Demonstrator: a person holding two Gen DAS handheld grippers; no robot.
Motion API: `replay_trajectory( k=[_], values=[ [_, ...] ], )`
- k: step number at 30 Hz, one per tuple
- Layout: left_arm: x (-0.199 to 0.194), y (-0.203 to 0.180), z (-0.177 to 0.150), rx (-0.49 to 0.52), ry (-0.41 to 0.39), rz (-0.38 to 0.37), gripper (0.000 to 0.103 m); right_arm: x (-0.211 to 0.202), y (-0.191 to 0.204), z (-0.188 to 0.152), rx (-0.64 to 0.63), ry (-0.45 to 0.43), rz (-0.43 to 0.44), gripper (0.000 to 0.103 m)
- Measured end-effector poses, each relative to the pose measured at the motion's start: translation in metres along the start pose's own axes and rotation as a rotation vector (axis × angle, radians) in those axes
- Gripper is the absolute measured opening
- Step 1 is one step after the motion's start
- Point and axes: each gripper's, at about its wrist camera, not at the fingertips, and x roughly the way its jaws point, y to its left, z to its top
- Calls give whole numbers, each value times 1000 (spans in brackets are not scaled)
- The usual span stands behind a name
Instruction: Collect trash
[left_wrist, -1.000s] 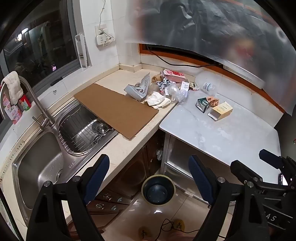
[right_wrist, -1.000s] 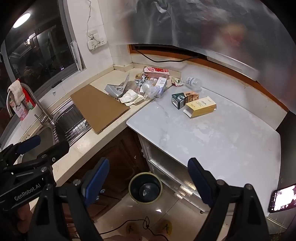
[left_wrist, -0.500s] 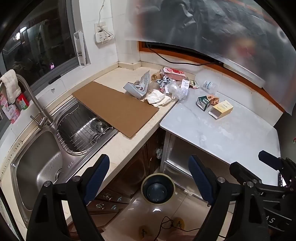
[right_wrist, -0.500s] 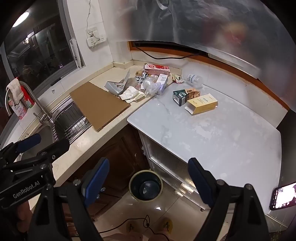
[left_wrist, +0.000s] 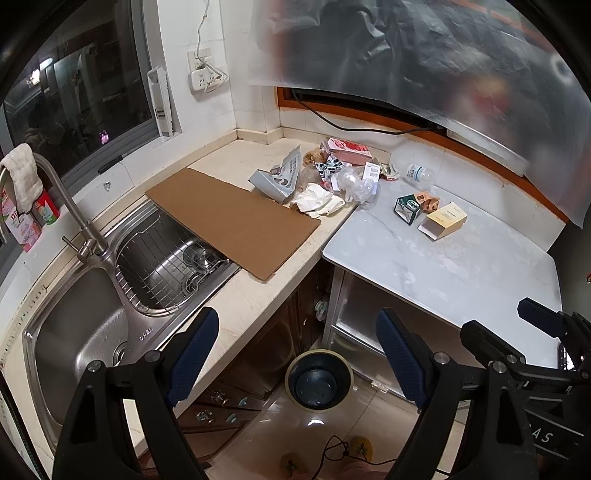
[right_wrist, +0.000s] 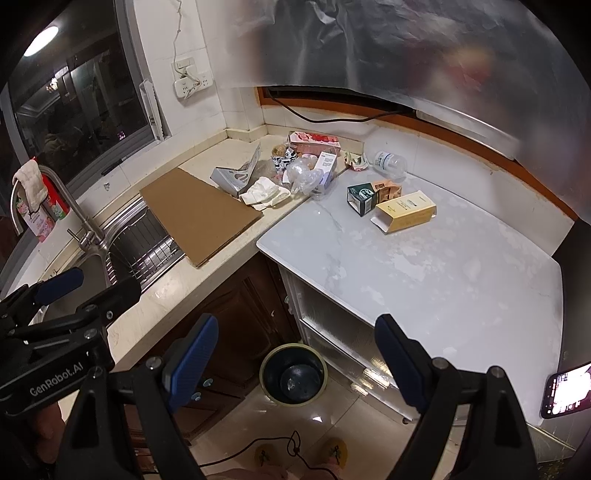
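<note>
Left gripper (left_wrist: 297, 345): lower centre of its own view, jaws spread wide, nothing between them; held above the floor.
Right gripper (right_wrist: 295, 347): lower centre of its view, jaws spread wide, holding nothing.
Trash pile (right_wrist: 295, 168): upper centre of frame, in the counter corner; crumpled white paper (right_wrist: 264, 194), clear plastic wrap (right_wrist: 301, 175), pink box (right_wrist: 314, 142), all touching or overlapping.
Loose boxes: yellow box (right_wrist: 406, 210) and green box (right_wrist: 362, 197) side by side on the white table (right_wrist: 424, 280), right of the pile.
Plastic bottle (right_wrist: 389, 162): lying on its side near the wall.
Bin (right_wrist: 293, 374): on the floor, bottom centre, between the jaws.
Cardboard sheet (left_wrist: 232, 219): flat, partly over the sink (left_wrist: 85, 332).
</note>
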Motion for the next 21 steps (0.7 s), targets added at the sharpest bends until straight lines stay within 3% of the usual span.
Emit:
replay_trajectory(
  k=[21],
  values=[
    [-10, 5, -1, 8, -19, -17, 86, -4, 5, 0, -1, -13, -1, 87]
  ],
)
